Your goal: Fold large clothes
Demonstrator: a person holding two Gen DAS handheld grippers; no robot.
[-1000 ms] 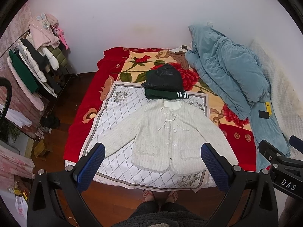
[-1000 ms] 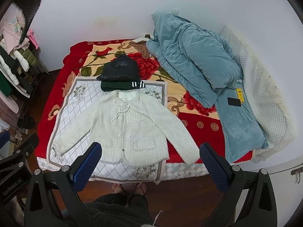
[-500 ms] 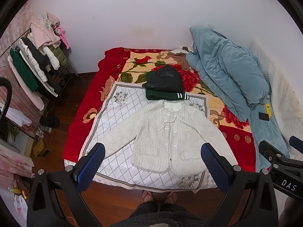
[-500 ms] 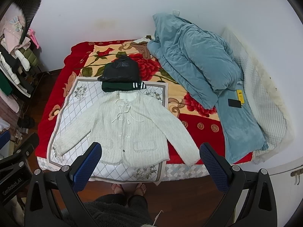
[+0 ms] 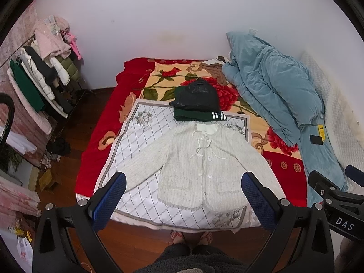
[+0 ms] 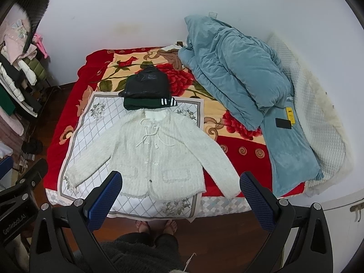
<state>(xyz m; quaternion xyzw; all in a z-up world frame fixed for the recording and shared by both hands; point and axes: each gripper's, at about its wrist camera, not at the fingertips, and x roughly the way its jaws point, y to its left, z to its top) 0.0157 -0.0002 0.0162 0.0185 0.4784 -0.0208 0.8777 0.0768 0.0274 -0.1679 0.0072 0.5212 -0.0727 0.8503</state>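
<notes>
White cardigan (image 5: 202,166) lies flat, well beyond both wide-open, empty tools (image 5: 183,192) (image 6: 180,191)

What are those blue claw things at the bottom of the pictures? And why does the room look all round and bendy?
Those claws are grippers, tools a person holds, one in each hand. Each has a tiny camera looking out between its two blue fingers, and its round lens bends the room. One picture comes from the left gripper, the other from the right gripper. Both are wide open and hold nothing. You can even see the person's feet below. On the bed lies a white cardigan, spread flat with its sleeves out, waiting to be folded. Behind its collar sits a pile of dark folded clothes. A blue quilt is bunched up on the right.
</notes>
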